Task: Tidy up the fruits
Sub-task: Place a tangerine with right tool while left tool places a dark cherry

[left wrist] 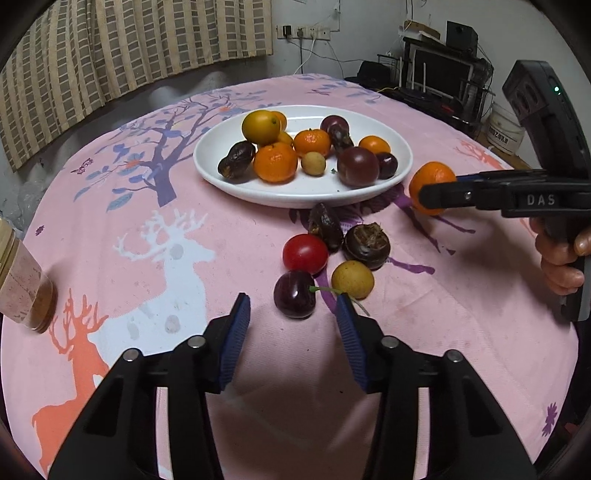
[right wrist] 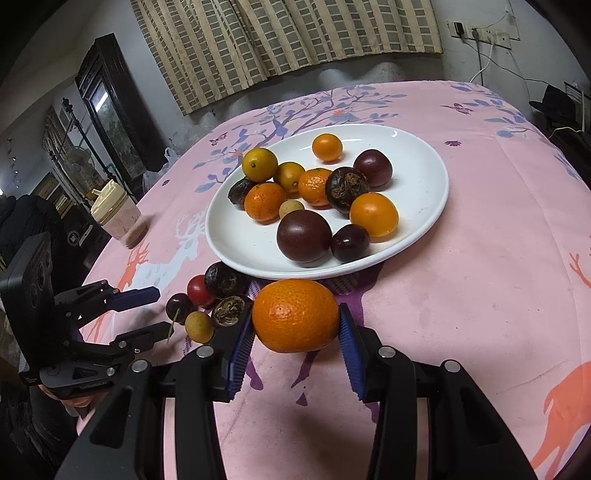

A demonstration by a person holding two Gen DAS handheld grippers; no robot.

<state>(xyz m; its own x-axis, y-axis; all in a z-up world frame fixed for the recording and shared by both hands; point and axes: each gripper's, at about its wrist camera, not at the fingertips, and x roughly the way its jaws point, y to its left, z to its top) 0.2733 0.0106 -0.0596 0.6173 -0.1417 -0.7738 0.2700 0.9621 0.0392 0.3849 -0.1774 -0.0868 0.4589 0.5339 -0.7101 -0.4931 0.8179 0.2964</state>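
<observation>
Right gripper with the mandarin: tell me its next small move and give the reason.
Probably carry it forward and up over the near rim of the white plate. The right gripper has the mandarin between its blue pads, just short of that rim, and the plate has bare space on its right side. The left gripper is open near the cherry, out of the way.

checked curtain (left wrist: 122, 48) on a white wall (left wrist: 354, 22), dark cabinet (right wrist: 110, 99) beside it.
</observation>
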